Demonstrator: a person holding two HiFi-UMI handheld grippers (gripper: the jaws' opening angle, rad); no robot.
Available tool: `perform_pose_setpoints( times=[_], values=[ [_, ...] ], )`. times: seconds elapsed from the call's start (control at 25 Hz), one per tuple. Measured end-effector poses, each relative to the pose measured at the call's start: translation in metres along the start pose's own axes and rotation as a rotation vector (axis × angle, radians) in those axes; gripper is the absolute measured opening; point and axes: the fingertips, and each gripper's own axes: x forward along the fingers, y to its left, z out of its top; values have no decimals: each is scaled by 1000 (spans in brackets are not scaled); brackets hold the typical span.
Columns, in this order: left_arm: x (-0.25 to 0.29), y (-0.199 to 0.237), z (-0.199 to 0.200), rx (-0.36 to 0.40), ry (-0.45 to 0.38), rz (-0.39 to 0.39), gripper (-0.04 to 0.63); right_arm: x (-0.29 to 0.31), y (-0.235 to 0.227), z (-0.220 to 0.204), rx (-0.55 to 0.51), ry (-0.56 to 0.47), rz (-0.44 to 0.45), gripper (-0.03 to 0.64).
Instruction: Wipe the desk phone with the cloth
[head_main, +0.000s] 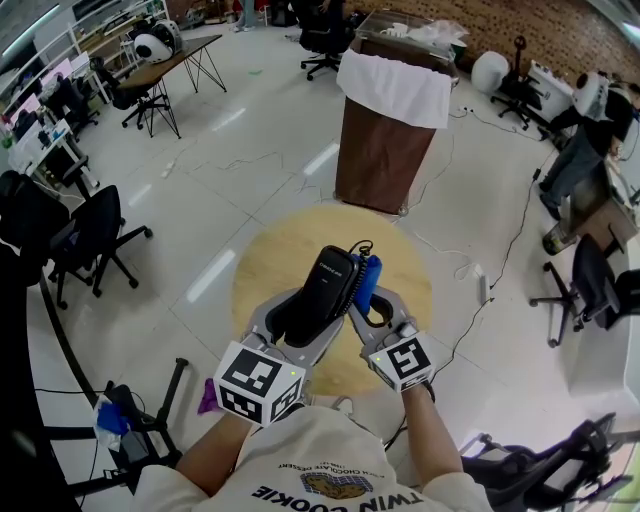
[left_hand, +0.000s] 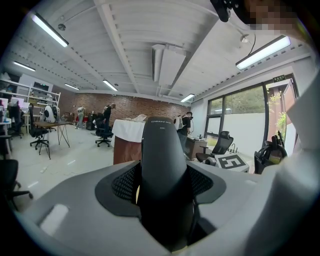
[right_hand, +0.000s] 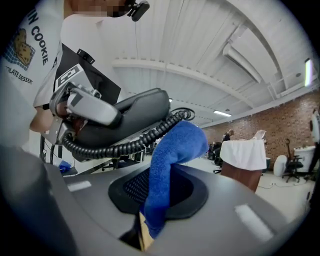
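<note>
Two tools loaded | phone handset (head_main: 328, 280) is clamped in left tool (head_main: 312, 316) | cloth (head_main: 367, 276) is pinched in right tool (head_main: 370, 302), held against handset | wiping judged midway, phone base unseen

The phone (head_main: 325, 290) is matt plastic, the cloth (head_main: 367, 278) fuzzy, the table (head_main: 270, 260) smooth wood

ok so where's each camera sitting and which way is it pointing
Head view: on the person's head, looking steeply down at the round table; both forearms, the left gripper and the right gripper show.
Left gripper view: on the left gripper, looking upward along its jaws, shut on the desk phone; the right gripper shows at right.
Right gripper view: on the right gripper, looking along jaws shut on the cloth, back at the person's shirt.
Shared: every view shows the desk phone.
</note>
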Motion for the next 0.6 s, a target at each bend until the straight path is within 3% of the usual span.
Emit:
perform_pose_setpoints(
  times=[0.6],
  values=[
    [3,17,8,-19,-18,34,264,0,66,-13,69,13,96,58]
  ],
)
